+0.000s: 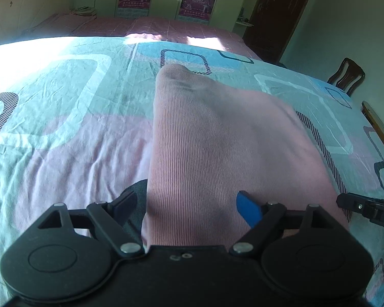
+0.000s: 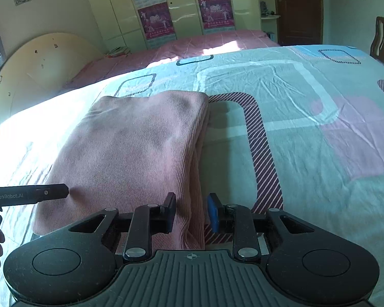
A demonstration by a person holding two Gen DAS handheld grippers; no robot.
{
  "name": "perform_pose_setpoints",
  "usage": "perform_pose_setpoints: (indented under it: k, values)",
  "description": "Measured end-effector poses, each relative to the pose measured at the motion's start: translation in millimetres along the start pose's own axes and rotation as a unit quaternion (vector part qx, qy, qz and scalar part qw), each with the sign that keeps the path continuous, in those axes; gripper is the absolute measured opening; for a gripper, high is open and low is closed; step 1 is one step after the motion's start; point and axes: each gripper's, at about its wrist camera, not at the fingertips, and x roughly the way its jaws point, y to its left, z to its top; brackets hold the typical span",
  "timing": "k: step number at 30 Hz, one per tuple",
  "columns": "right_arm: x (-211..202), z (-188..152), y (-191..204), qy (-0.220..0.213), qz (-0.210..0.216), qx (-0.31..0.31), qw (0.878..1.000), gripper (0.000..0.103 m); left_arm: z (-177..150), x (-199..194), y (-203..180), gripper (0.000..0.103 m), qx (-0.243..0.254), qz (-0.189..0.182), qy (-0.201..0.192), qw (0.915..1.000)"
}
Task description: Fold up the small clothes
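Sunlit patterned turquoise-and-pink bedsheet [image 2: 307,107] carries a folded pink ribbed knit garment [image 2: 130,148]. Left gripper [image 1: 187,204] is spread wide, released, its near-left corner lying between the fingers untouched. Right gripper [image 2: 192,213] is clenched on the garment's near-right edge.

Each hand-held gripper, the left hand-held gripper [image 1: 189,206] and the right hand-held gripper [image 2: 192,212], is matte black with two round side discs, silver pivot screws, one blue and one black finger pad, and the left bears white "GenRobot.AI" lettering.
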Motion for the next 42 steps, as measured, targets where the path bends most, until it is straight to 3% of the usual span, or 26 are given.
perform_pose_setpoints:
  k: [5,6,7,8,13,19,27,28,29,31,39,42]
  values:
    - [12.1,17.6,-9.2,0.002,0.018,0.032,0.999,0.029,17.6,8.6,2.0,0.086,-0.015,-0.002,-0.003,0.9999]
    - [14.6,20.0,-10.6,0.003,0.019,0.038,0.999,0.033,20.4,11.2,2.1,0.088,-0.015,-0.002,-0.004,0.9999]
    - [17.7,23.3,-12.3,0.001,0.020,0.044,0.999,0.048,23.1,13.8,2.2,0.088,-0.015,-0.002,-0.004,0.9999]
    - [20.2,26.2,-12.8,-0.003,0.019,0.046,0.999,0.055,25.9,17.2,2.6,0.088,-0.015,-0.001,-0.004,0.9999]
    - [37.0,37.9,-15.5,0.002,0.033,0.060,0.998,0.055,35.2,37.2,5.7,0.089,-0.022,-0.008,0.011,0.9997]
    - [65.4,40.1,-24.2,0.028,0.065,0.084,0.994,0.055,37.3,55.9,10.7,0.091,-0.028,-0.041,0.025,0.9985]
    - [88.3,41.4,-19.8,0.034,0.115,0.091,0.989,0.054,38.7,65.6,10.0,0.079,-0.031,-0.070,0.029,0.9966]
    - [89.7,42.9,-18.2,0.037,0.118,0.090,0.988,0.051,39.4,65.2,9.4,0.077,-0.033,-0.071,0.030,0.9965]
    - [91.5,43.9,-14.2,0.040,0.117,0.083,0.989,0.039,40.5,64.0,8.5,0.072,-0.034,-0.071,0.030,0.9965]
    - [91.1,42.4,-10.4,0.040,0.115,0.074,0.990,0.031,42.5,59.7,5.7,0.064,-0.028,-0.065,0.027,0.9971]
    - [81.6,41.6,2.7,0.023,0.097,0.061,0.993,0.021,47.8,47.5,-8.2,0.038,0.013,-0.046,0.013,0.9988]
    - [71.7,42.1,1.9,0.013,0.108,0.073,0.991,0.019,50.3,40.1,-10.2,0.035,0.019,-0.050,0.007,0.9986]
